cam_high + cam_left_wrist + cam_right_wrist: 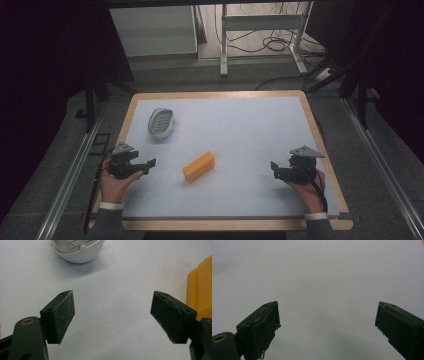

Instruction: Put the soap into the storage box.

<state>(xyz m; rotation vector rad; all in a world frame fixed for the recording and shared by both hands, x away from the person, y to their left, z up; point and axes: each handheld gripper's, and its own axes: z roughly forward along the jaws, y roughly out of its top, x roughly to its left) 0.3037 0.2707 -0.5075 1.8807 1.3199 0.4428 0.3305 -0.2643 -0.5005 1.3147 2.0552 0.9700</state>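
The yellow block (198, 166) lies flat near the middle of the counter (250, 130), turned at a slant, with bare surface on all sides so either hand can reach it. Beyond it to the left sits a white strainer bowl (161, 122), well apart. The left tool (150, 163) rests nearest the block, jaws wide apart and holding nothing (probably ready to take it). The right tool (274, 166) waits farther off, equally spread, aimed at bare counter.

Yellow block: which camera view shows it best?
The high view: the whole yellow block lies on the white mat, between the two grippers. The left gripper view catches just one edge of it at the right border. The right gripper view looks onto bare mat.
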